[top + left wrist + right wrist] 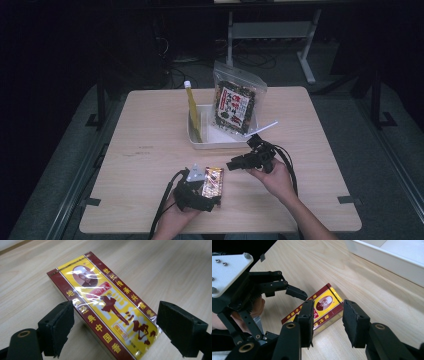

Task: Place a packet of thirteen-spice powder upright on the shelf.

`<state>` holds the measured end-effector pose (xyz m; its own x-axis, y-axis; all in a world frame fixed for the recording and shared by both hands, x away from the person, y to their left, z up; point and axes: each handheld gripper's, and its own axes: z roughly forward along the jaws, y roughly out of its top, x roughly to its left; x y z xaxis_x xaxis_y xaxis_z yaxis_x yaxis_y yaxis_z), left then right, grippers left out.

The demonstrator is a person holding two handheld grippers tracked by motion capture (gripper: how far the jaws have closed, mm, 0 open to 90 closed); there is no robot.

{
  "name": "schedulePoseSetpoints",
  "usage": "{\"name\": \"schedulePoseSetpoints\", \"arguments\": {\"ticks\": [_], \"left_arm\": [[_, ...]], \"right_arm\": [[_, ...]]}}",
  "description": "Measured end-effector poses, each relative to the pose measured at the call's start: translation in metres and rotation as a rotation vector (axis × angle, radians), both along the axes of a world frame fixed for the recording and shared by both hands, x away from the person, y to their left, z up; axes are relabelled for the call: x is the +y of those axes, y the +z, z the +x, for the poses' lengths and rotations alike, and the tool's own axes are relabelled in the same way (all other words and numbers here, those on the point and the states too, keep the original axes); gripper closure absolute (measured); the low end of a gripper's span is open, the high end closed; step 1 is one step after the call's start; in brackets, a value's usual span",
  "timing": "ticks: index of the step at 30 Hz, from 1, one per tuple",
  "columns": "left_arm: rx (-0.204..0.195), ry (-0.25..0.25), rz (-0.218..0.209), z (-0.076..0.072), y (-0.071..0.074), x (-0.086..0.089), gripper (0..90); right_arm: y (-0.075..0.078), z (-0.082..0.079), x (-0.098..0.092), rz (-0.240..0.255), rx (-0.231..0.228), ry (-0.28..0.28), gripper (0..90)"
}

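High view: a pale wooden table carries, toward its 12 o'clock side, a white rectangular plastic tray; a clear bag with a dark, printed label stands in the tray's 3 o'clock half, and a tall yellow packet with a white cap leans upright at its 9 o'clock end; a white strip juts from the tray's corner at 4 o'clock.

At 6 o'clock of the tray lies a flat yellow-and-dark-red box wrapped in glossy film; your left gripper sits over the box's near end, held in your left hand; your right gripper points toward 9 o'clock just beyond the box's far end, held in your right hand.

Left gripper view: the box lies flat on the wood between your two black jaws; the jaws stand spread, one on each long side of the box, neither pad pressing it; the claw is released.

Right gripper view: your jaws stand apart with nothing between them, released; the box lies beyond them, and the left gripper straddles its end at 9 o'clock; the tray's wall runs at 1 o'clock.
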<state>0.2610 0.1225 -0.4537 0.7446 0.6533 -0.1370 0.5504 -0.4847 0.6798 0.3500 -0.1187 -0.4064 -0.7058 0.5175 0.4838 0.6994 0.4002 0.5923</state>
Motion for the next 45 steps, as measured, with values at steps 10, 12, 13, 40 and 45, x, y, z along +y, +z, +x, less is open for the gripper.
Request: {"name": "schedulePoseSetpoints", "arguments": {"ticks": [10,12,13,40,45], "left_arm": [[0.006,0.044,0.019,0.002,-0.001,-0.010,12.1],[0.003,0.045,0.021,0.002,-0.001,-0.010,12.0],[0.002,0.048,0.024,0.003,-0.001,-0.011,12.1],[-0.008,0.078,0.089,-0.002,-0.006,-0.007,15.0],[0.001,0.063,0.096,-0.001,-0.004,0.002,24.9]], "right_arm": [[0.001,0.000,0.000,-0.001,-0.005,-0.012,60.5],[0.001,0.001,0.000,-0.002,-0.006,-0.012,60.4],[0.001,0.001,0.001,-0.003,-0.006,-0.011,60.4],[0.001,0.002,0.001,-0.007,-0.005,-0.021,59.9],[-0.001,0.002,0.002,-0.017,-0.001,-0.019,58.3]]}}
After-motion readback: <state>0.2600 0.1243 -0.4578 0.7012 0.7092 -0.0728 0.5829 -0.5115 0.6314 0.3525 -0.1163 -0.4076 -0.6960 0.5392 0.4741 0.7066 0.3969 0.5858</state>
